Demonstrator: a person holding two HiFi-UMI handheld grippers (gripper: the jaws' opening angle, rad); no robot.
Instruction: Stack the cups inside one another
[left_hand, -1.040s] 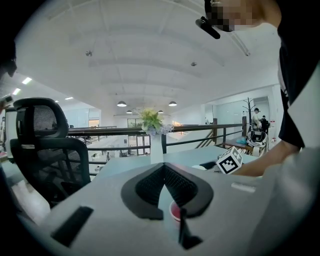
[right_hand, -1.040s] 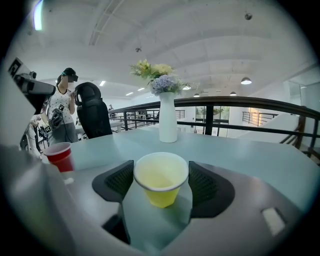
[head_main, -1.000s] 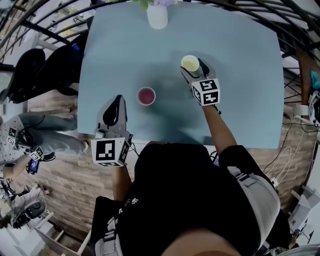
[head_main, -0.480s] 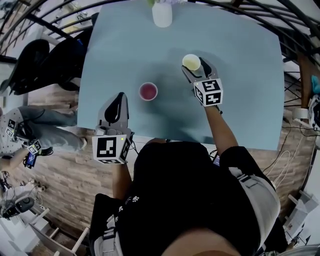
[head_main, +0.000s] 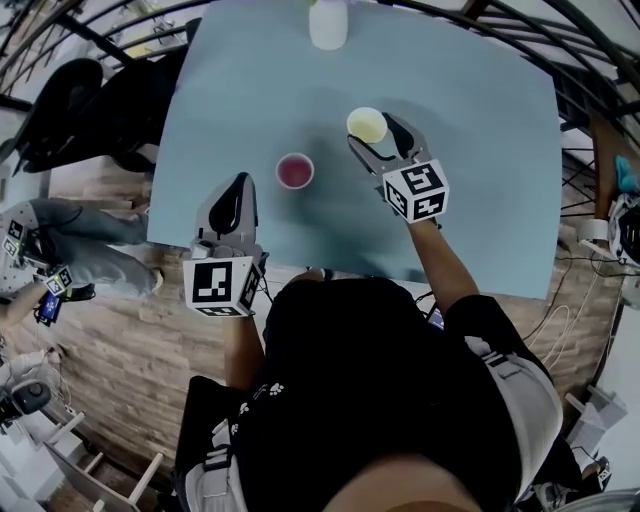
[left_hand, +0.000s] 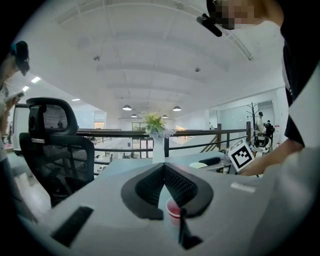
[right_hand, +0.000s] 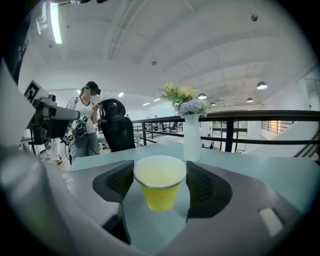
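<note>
Yellow cup (head_main: 367, 124) leftward in right tongs (head_main: 375, 133)

The head view looks steeply down from above the person onto the pale blue counter (head_main: 480, 150), taking in the left tongs (head_main: 238, 185) and right tongs (head_main: 372, 130) from well above. The left gripper view rides low, facing along its jaws across the counter towards the white vase (left_hand: 158, 150) at the far edge. The right gripper view faces likewise, with the yellow cup (right_hand: 160, 182) very near its lens. All three views share the vase, and each gripper view catches the other tongs off to one side.
</note>
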